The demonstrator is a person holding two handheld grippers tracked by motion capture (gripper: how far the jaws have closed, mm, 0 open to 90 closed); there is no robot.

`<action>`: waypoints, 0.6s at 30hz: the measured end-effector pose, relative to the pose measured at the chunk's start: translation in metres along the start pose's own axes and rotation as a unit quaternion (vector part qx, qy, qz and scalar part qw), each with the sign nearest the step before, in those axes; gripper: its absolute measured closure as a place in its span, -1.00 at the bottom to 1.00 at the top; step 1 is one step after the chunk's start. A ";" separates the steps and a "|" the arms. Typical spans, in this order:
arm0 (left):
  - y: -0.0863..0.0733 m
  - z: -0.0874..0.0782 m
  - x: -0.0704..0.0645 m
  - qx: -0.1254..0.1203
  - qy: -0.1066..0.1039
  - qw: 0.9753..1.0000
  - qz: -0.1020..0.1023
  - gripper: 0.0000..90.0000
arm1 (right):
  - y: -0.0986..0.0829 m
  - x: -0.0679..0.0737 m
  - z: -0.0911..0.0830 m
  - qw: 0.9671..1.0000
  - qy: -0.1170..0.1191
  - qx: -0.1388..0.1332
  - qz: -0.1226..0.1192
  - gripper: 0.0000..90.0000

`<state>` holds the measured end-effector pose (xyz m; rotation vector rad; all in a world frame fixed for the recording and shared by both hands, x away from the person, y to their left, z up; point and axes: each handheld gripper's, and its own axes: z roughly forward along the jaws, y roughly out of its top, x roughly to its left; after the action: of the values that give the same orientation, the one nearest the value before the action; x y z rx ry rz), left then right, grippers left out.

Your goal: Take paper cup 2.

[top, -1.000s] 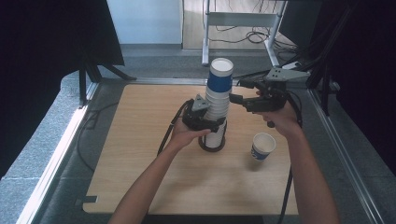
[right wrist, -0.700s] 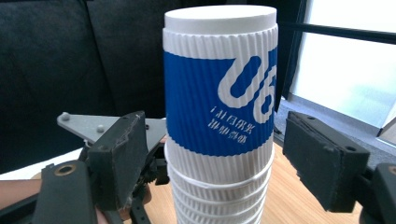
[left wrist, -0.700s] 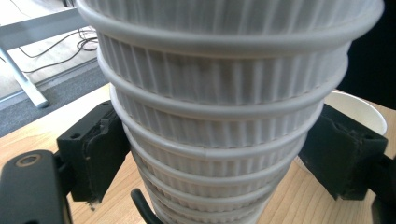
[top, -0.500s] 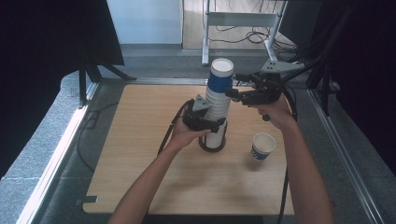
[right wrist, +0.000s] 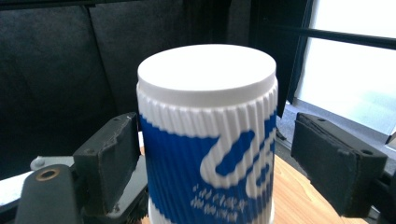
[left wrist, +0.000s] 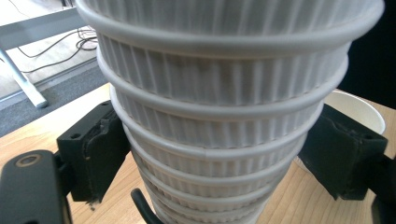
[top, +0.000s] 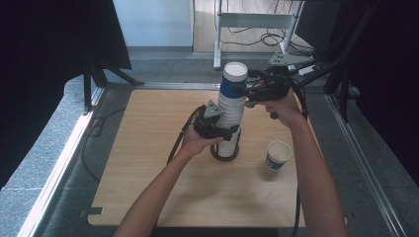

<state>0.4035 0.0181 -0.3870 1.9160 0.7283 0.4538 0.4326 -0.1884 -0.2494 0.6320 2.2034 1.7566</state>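
**A:** Near the middle of the tabletop (top: 148,148), a little toward its right edge, stands your stack of upside-down ribbed paper cups (top: 230,118). Your left gripper (top: 217,129) has it low down, jaws pressed against the ribbed walls on both sides in the left gripper view. That grip is there to keep the stack planted, I'd say.

**B:** And the right one?

**A:** Your right gripper (top: 245,90) is up at the top cup (right wrist: 208,140), the one with the blue print. Its jaws straddle that cup: the left jaw looks to be at the wall, while the right jaw stands clear with a visible gap. So they're apart, not yet clamped.

**B:** So you're about to pull the top cup off?

**A:** That's my reading. You hold the bottom so the whole column doesn't lift or tip when the top one comes away. Nested ribbed cups tend to stick, so expect some resistance.

**B:** What's the cup by itself?

**A:** A single paper cup (top: 278,154) stands mouth up toward the right edge, well apart from the stack, likely where the separated cups go.
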 end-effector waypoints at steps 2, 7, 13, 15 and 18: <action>0.000 0.000 0.000 0.000 0.000 1.000 0.000 -0.71 | 0.002 0.000 0.004 1.000 0.002 0.000 -0.002 -0.65; 0.000 0.000 -0.001 0.002 0.001 1.000 0.002 -0.70 | 0.005 0.002 0.012 1.000 -0.002 0.005 -0.004 -0.59; 0.000 0.000 -0.001 0.001 0.001 1.000 -0.001 -0.71 | 0.005 0.003 0.016 1.000 0.001 0.001 -0.004 -0.45; 0.000 0.000 -0.001 0.002 0.001 1.000 0.000 -0.71 | 0.005 0.004 0.016 1.000 0.000 0.000 -0.004 -0.44; 0.000 0.000 -0.001 0.003 0.002 1.000 0.001 -0.71 | 0.005 0.004 0.016 1.000 -0.002 -0.001 -0.006 -0.43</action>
<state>0.4027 0.0173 -0.3865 1.9210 0.7317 0.4568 0.4369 -0.1721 -0.2479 0.6208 2.1986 1.7503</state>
